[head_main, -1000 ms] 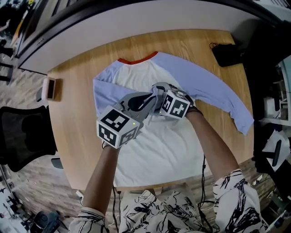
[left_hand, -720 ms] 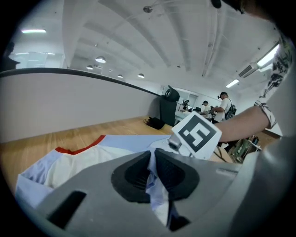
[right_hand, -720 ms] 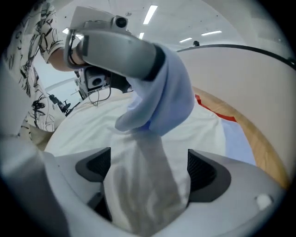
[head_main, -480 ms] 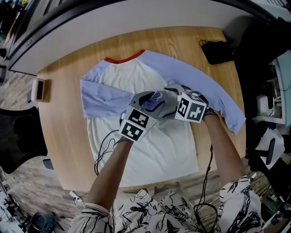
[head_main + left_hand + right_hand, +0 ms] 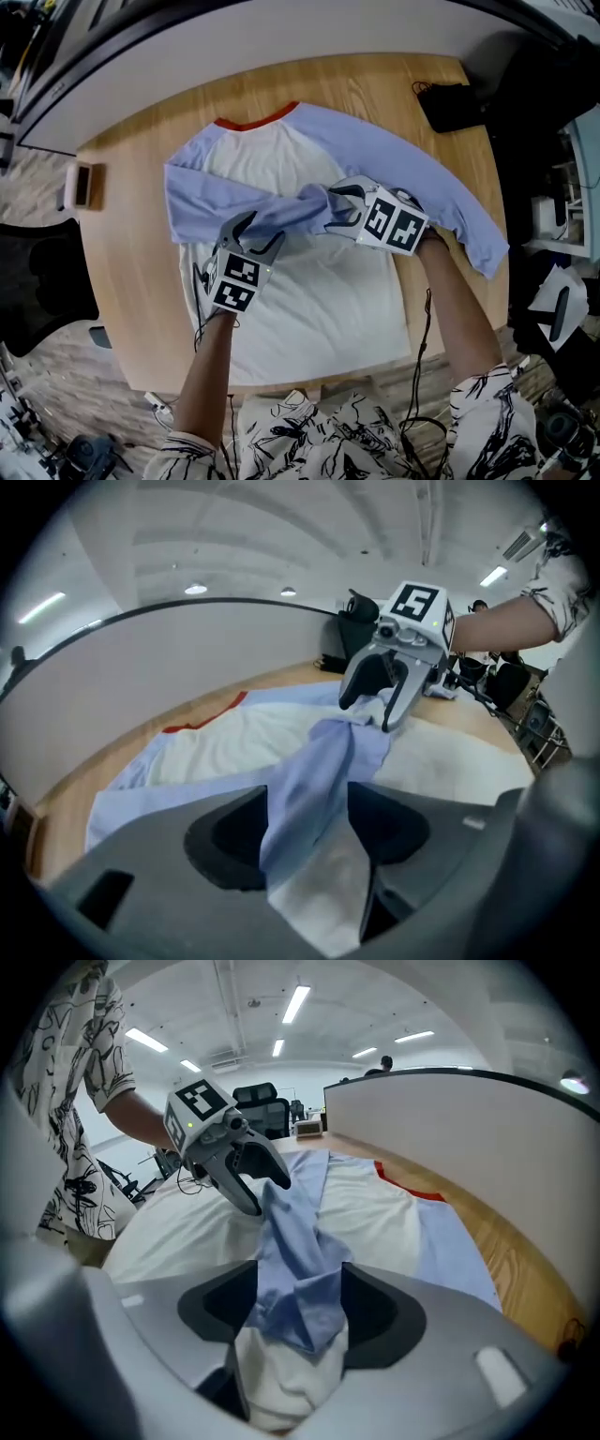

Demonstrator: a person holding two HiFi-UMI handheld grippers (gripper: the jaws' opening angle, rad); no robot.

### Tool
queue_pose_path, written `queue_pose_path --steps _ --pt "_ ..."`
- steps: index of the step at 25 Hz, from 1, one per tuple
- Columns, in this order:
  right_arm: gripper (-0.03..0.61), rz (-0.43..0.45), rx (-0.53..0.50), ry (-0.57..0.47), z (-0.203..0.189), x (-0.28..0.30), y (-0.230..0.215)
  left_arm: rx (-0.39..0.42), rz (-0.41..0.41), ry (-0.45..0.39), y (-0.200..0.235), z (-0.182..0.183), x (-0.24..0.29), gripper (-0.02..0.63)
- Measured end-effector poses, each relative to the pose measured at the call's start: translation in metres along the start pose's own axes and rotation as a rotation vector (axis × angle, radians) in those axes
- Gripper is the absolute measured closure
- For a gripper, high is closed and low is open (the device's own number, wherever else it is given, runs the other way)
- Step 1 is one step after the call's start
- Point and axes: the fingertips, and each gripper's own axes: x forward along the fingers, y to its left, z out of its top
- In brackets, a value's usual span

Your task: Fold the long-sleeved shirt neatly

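A long-sleeved shirt (image 5: 309, 300) with a white body, blue sleeves and a red collar lies flat on the round wooden table (image 5: 141, 309). Its left sleeve (image 5: 272, 202) is folded across the chest. My left gripper (image 5: 253, 232) sits low over the middle of this sleeve. Its jaws are opening, and the sleeve (image 5: 314, 780) runs loosely between them. My right gripper (image 5: 349, 206) is at the sleeve's end. Its jaws are closing, with the bunched cuff (image 5: 300, 1288) between them. Each gripper shows in the other's view, the right gripper (image 5: 375, 700) and the left gripper (image 5: 261, 1183). The other sleeve (image 5: 441, 187) lies stretched out to the right.
A black object (image 5: 450, 103) sits on the table's far right edge. A small wooden block (image 5: 80, 185) lies at the left edge. A thin cable (image 5: 202, 286) trails beside my left hand. A black chair (image 5: 37, 291) stands left of the table, and a white wall (image 5: 281, 37) runs behind it.
My left gripper has dropped down and to the left along the folded sleeve, and its jaws have spread. The right gripper's jaws have narrowed around the sleeve's end.
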Motion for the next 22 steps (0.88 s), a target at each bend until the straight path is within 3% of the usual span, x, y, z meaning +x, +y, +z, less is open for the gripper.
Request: queue_pose_path --steps 2,5,9,12,15,19,22 --pt "0.34 -0.044 -0.002 0.022 -0.001 0.004 -0.001 0.001 -0.012 0.01 -0.002 -0.006 0.006 0.341" --pt "0.366 -0.12 0.119 -0.008 -0.006 0.005 -0.015 -0.01 -0.021 -0.001 -0.006 -0.008 0.01 0.341" --pt "0.403 -0.113 0.15 0.038 -0.014 0.011 -0.016 -0.012 -0.027 0.0 -0.009 -0.008 0.015 0.337" --pt "0.55 -0.175 0.178 0.062 -0.021 0.006 -0.03 -0.007 -0.026 0.013 -0.01 -0.01 0.017 0.336" --pt "0.549 -0.189 0.246 0.006 -0.018 -0.015 -0.045 -0.021 -0.019 0.008 -0.009 -0.013 0.016 0.334" --pt "0.551 -0.22 0.43 -0.115 -0.025 -0.046 -0.072 -0.037 -0.016 -0.011 -0.01 -0.014 0.016 0.334" --pt "0.551 -0.186 0.524 -0.038 -0.045 -0.039 -0.075 -0.039 -0.017 -0.011 -0.01 -0.014 0.016 0.336"
